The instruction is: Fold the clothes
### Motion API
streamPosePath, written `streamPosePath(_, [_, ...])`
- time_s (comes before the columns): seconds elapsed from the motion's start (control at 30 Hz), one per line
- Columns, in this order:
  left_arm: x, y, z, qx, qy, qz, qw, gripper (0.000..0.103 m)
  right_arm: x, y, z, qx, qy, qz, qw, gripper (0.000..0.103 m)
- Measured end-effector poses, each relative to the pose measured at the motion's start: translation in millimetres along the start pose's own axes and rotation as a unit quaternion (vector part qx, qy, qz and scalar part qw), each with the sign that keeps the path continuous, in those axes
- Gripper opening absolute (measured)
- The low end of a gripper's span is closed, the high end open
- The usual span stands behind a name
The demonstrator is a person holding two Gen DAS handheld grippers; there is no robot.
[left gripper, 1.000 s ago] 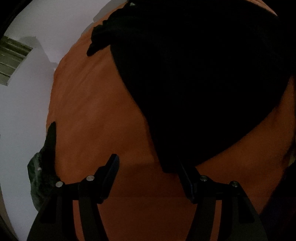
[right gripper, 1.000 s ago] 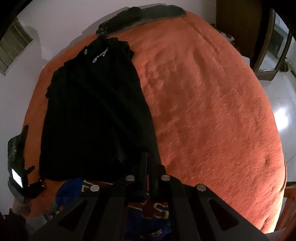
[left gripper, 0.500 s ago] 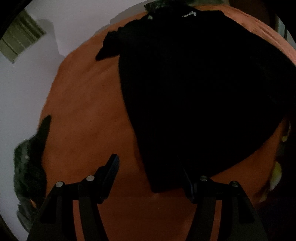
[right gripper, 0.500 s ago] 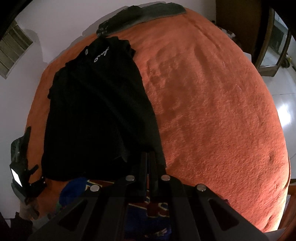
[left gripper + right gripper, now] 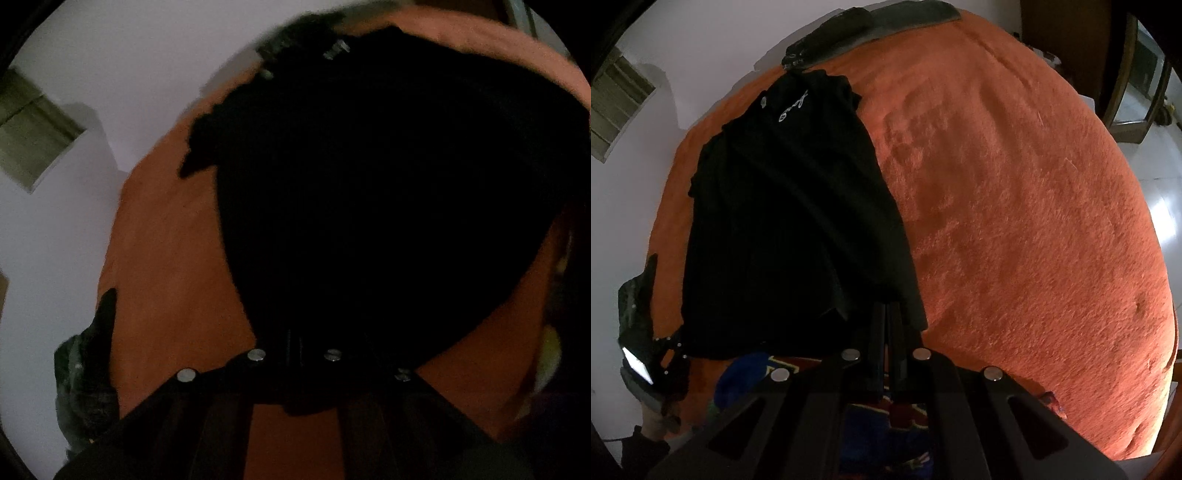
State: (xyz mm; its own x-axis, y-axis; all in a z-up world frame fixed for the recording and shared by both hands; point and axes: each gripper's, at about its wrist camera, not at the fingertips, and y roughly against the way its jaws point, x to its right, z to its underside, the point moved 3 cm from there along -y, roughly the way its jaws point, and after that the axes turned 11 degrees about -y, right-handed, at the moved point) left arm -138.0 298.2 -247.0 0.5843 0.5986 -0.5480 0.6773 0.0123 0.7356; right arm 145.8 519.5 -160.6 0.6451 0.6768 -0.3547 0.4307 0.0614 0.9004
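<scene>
My left tool has just closed on the near hem of the black shirt, which lies spread on the orange bed. My right tool grips the hem's other corner.

Black shirt with white script, flat along orange bedcover's left side

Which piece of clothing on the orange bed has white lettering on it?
The black shirt spread on the left of the orange bed, lettering near its collar. The dark clothes at the far edge and the blue garment nearest show none.
</scene>
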Motion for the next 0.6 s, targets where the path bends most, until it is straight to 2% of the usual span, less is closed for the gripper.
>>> streamPosePath(0.07, [-25.6, 18.0, 9.3, 0.005, 0.074, -0.001, 0.9972, 0.003, 0.9, 0.4, -0.5, 0.0, -0.002, -0.001, 1.0, 0.0])
streamPosePath(0.13, [-62.7, 28.8, 23.4, 0.005, 0.173, 0.004, 0.9848, 0.003, 1.8, 0.3, -0.2, 0.001, -0.004, -0.001, 1.0, 0.0])
streamPosePath(0.2, [-97.7, 29.3, 53.2, -0.009, 0.291, 0.027, 0.9564, 0.003, 2.5, -0.9, 0.2, -0.001, -0.006, 0.0, 1.0, 0.0])
streamPosePath(0.3, [-118.3, 17.1, 98.4, -0.044, 0.41, 0.077, 0.9078, 0.003, 3.9, -4.1, -1.0, -0.005, -0.004, 0.0, 1.0, 0.0])
streamPosePath(0.33, [-117.8, 9.6, 105.6, -0.054, 0.422, 0.088, 0.9007, 0.003, 3.2, -5.3, -0.4, -0.008, -0.002, 0.0, 1.0, 0.0])
streamPosePath(0.4, [-110.6, 0.6, 107.5, -0.068, 0.415, 0.096, 0.9023, 0.003, 0.4, -7.6, 1.8, -0.013, 0.003, 0.001, 1.0, 0.0])
streamPosePath(0.47, [-103.9, 4.2, 103.1, -0.071, 0.397, 0.087, 0.9107, 0.003, -2.6, -8.8, 4.3, -0.016, 0.01, 0.001, 1.0, 0.0])
streamPosePath(0.6, [-95.0, 14.0, 108.2, -0.075, 0.379, 0.084, 0.9185, 0.003, -1.7, -15.2, 6.1, -0.023, 0.015, 0.009, 1.0, 0.0])
